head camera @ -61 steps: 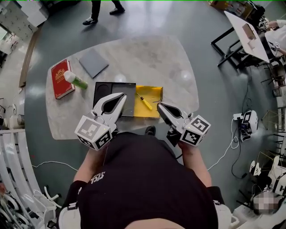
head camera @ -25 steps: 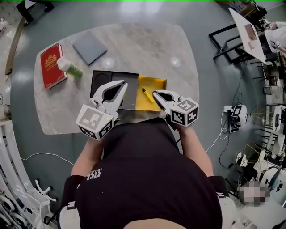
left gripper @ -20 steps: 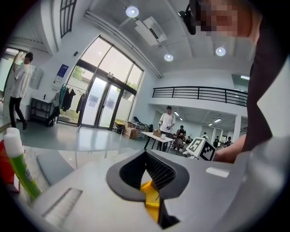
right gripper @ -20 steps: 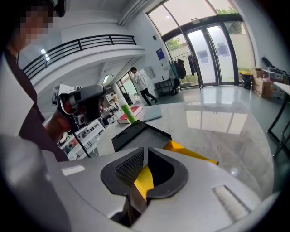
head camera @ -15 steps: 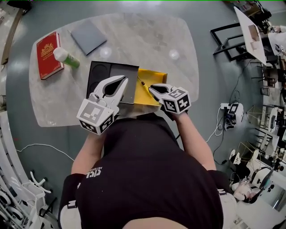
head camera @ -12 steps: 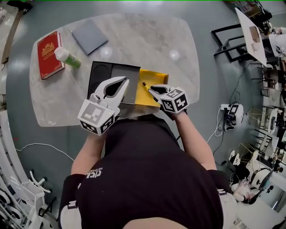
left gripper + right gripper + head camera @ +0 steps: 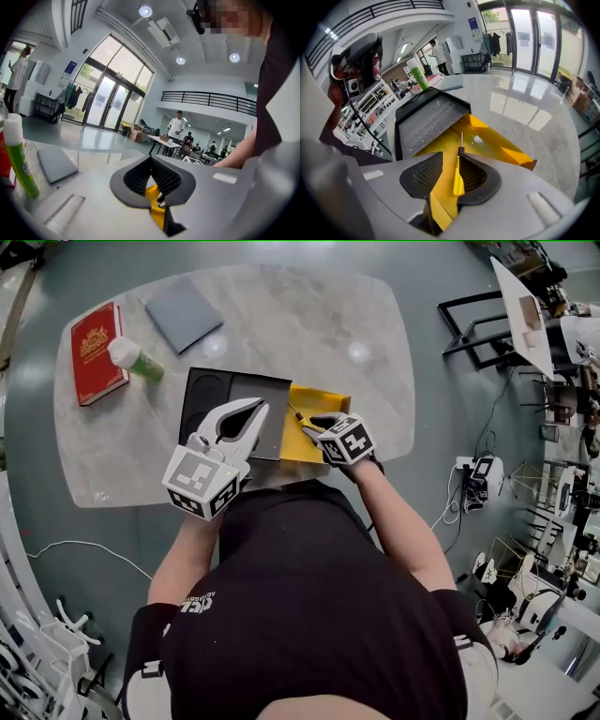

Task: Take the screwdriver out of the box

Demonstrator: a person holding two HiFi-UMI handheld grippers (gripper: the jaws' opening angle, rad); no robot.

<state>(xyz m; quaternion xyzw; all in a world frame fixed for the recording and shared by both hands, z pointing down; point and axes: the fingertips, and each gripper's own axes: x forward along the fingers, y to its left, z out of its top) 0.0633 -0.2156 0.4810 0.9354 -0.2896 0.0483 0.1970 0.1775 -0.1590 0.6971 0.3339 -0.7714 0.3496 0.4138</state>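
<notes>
An open yellow box [image 7: 328,399] lies on the marble table [image 7: 309,324], its black lid [image 7: 211,390] folded out to the left. Inside lies a screwdriver [image 7: 458,178] with a yellow handle and thin metal shaft [image 7: 293,412]. My right gripper [image 7: 309,426] points steeply down into the box. Its jaws [image 7: 451,154] are opening, with the handle between them, close against the right pad and apart from the left one. My left gripper [image 7: 260,405] hovers over the black lid with its tips together and nothing in them [image 7: 151,159].
A red book [image 7: 94,338], a green bottle with a white cap [image 7: 136,357] and a grey pad [image 7: 183,310] sit at the table's far left. A white table on a black frame [image 7: 525,306] stands to the right. Cables lie on the floor.
My right gripper has come down and tipped steeply into the yellow box, over the screwdriver, and its jaws have spread apart. The left gripper has sunk slightly over the lid.
</notes>
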